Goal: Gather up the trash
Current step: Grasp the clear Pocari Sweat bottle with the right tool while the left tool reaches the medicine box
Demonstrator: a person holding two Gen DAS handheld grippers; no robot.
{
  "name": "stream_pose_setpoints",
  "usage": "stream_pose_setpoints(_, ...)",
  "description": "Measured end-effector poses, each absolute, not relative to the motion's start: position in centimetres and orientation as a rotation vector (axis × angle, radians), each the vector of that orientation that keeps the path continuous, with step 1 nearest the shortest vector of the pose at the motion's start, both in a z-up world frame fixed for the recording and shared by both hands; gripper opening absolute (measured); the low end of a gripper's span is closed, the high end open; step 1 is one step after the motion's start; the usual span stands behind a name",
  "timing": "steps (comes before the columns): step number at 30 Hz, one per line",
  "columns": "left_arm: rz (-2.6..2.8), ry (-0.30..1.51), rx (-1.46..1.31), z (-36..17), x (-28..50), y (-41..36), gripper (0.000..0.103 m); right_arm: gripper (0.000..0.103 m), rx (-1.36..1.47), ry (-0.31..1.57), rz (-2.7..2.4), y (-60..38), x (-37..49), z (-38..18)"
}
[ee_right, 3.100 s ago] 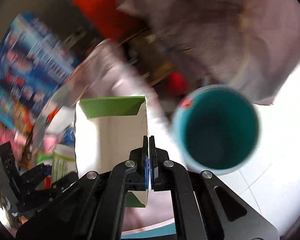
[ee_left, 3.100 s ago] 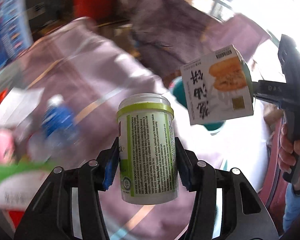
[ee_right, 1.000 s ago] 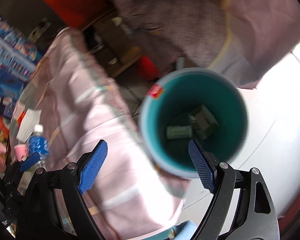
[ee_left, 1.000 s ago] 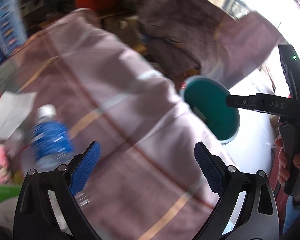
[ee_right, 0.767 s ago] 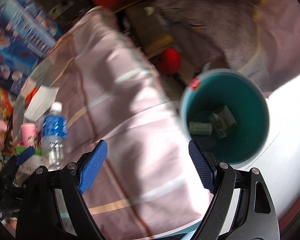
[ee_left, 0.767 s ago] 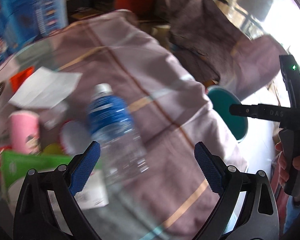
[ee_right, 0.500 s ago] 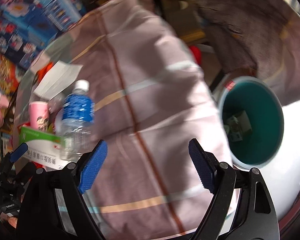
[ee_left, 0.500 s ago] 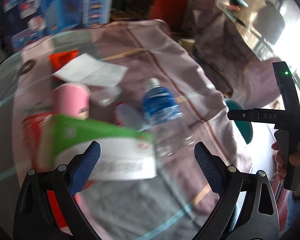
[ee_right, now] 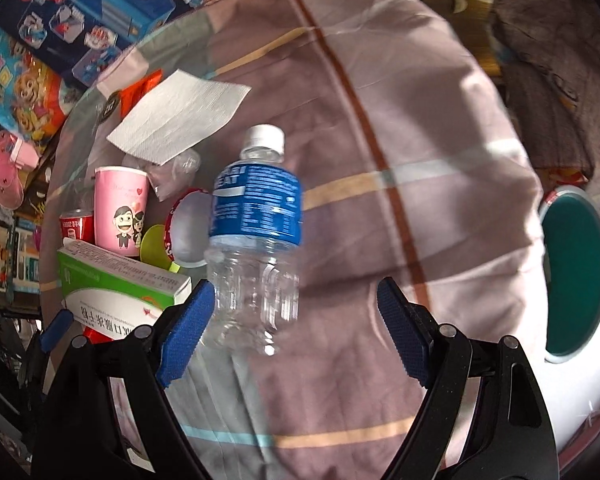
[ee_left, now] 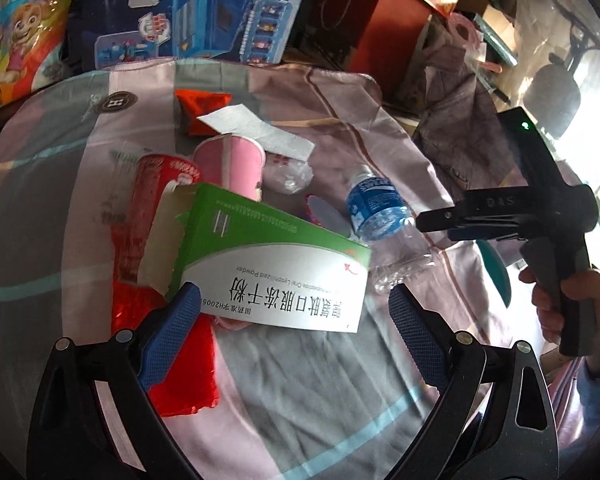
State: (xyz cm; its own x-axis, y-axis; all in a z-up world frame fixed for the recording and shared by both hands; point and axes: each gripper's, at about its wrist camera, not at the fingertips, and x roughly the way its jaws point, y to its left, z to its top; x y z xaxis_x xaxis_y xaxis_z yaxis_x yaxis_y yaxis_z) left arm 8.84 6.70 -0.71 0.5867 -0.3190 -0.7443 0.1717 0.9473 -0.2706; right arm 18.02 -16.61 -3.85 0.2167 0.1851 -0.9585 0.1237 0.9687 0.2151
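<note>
While much trash is not yet collected, both tools hang over it with nothing between their pads. Most of it lies in one heap on the tabletop, which a striped cloth (ee_right: 380,128) covers. In the left wrist view the box (ee_left: 268,264), green and white, lies at the centre of the frame, just above the left tool (ee_left: 296,320), whose jaws stand wide and released. Behind the box, toward the upper left, are a pink cup (ee_left: 236,164), a red can (ee_left: 156,184), a white paper (ee_left: 256,128) and a red wrapper (ee_left: 200,108). At the right of the box lies a bottle (ee_left: 376,208) with a blue label.

In the right wrist view this bottle sits at the centre, partly between the spread jaws of the right tool (ee_right: 292,336), which is also released and grasps nothing. At the right edge of that frame the teal bin (ee_right: 576,272) stands well apart from the heap; what it holds cannot be seen from this angle.

I judge that the bottle and the box are the next pieces to take, and the smaller pieces follow after.
</note>
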Motion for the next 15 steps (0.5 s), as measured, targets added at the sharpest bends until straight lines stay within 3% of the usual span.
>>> stream_pose_setpoints(9, -0.238, 0.927, -0.223, -1.7, 8.9, 8.4, 0.095, 0.079, 0.252, 1.406, 0.103, -14.1, 19.6, -7.0)
stream_pose_setpoints(11, -0.215, 0.946, -0.227, -2.1, 9.0, 8.7, 0.095, 0.065, 0.231, 1.410, 0.117, -13.7, 19.4, -7.4)
stream_pose_setpoints(15, -0.180, 0.974, -0.271, -3.0, 8.8, 9.7, 0.095, 0.064, 0.220, 1.407, 0.127, -13.6, 18.3, -7.2)
